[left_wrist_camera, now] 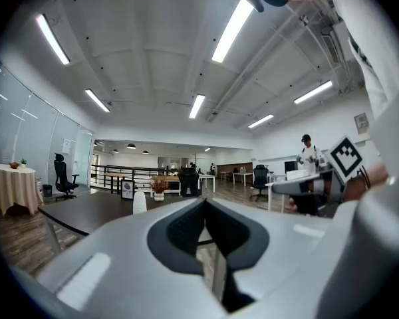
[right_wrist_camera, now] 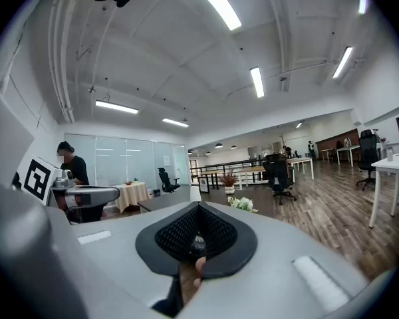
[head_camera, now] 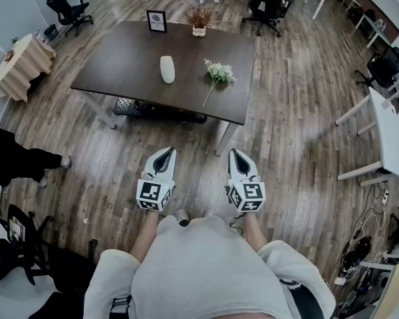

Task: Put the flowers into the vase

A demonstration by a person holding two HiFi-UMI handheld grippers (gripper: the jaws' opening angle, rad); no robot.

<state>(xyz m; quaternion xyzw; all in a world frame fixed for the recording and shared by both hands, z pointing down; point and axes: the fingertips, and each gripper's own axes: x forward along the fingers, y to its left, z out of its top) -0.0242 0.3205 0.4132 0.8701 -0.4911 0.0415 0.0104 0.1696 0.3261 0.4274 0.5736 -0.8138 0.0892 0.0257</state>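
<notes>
A bunch of white flowers [head_camera: 217, 74] with a long green stem lies flat on the dark brown table [head_camera: 120, 68], right of a white vase [head_camera: 167, 69] that stands upright. Both grippers hang in front of me, well short of the table and above the wooden floor. My left gripper [head_camera: 161, 157] is shut with nothing in it, and my right gripper [head_camera: 239, 157] is shut and empty too. The vase [left_wrist_camera: 139, 203] appears small and far off in the left gripper view. The flowers [right_wrist_camera: 242, 205] peek over the jaws in the right gripper view.
A framed sign [head_camera: 157, 20] and a small pot of dried plants [head_camera: 199, 21] stand at the table's far edge. Office chairs [head_camera: 268, 2], a round table with a beige cloth [head_camera: 22, 64], white desks [head_camera: 388, 130] and a person's legs [head_camera: 20, 159] surround the area.
</notes>
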